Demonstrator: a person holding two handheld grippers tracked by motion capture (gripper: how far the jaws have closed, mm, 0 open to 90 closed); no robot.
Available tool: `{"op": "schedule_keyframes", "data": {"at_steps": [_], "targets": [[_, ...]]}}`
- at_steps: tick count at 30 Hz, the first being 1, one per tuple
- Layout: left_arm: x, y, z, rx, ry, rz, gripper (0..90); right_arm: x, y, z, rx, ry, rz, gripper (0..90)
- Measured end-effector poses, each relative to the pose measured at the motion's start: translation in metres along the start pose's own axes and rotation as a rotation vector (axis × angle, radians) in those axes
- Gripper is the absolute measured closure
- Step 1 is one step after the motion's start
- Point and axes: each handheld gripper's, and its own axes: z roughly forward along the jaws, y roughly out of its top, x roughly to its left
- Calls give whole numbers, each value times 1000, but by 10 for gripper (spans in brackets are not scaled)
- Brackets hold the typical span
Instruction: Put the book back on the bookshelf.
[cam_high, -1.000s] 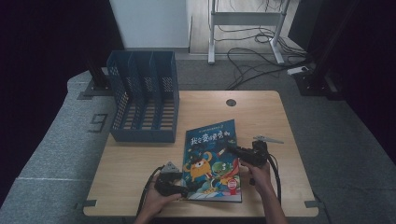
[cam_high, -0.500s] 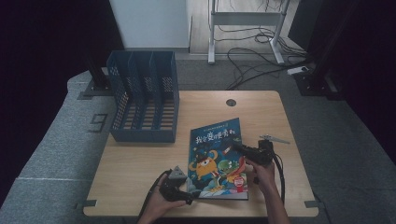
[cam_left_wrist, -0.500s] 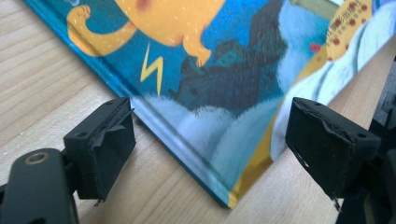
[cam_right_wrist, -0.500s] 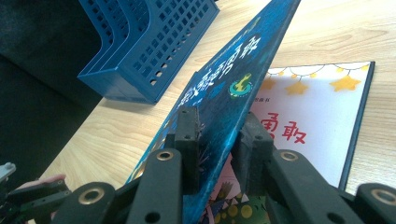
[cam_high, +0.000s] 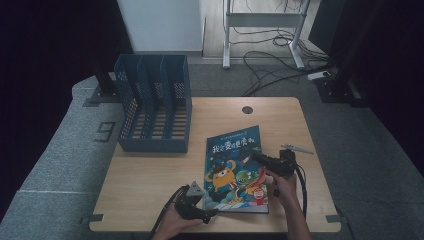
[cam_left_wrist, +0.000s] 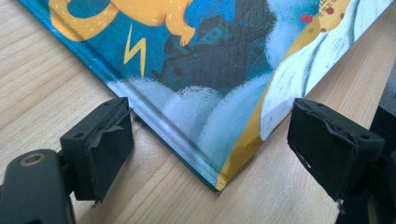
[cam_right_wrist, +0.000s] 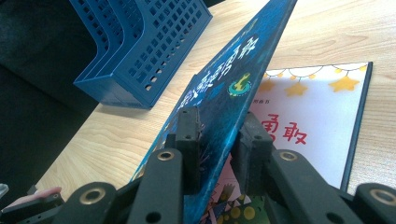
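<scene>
Cover lift on blue picture book (cam_high: 235, 170) lying on wooden bench (cam_high: 150, 180).
I keep right hand-held gripper (cam_right_wrist: 218, 140) clamped on its cover; left hand-held gripper (cam_left_wrist: 210, 140) stands released astride the corner. Next: grip there.

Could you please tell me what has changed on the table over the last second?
The book has shifted toward the table's right side and its cover is lifted off the first page. The left tongs followed to the book's near corner, jaws open around it. The right tongs stay clamped on the cover's edge. The blue file rack and the table have not moved.
</scene>
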Motion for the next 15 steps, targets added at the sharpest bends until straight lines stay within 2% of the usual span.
{"op": "schedule_keyframes", "data": {"at_steps": [9, 11, 15], "targets": [[1, 0, 1, 9, -5, -5, 134, -1, 0, 0, 9, 0, 4, 719], [1, 0, 1, 9, -6, -5, 134, -2, -1, 1, 28, 17, 6, 714], [1, 0, 1, 8, -7, -4, 133, -2, -1, 2, 31, 25, 8, 721]]}}
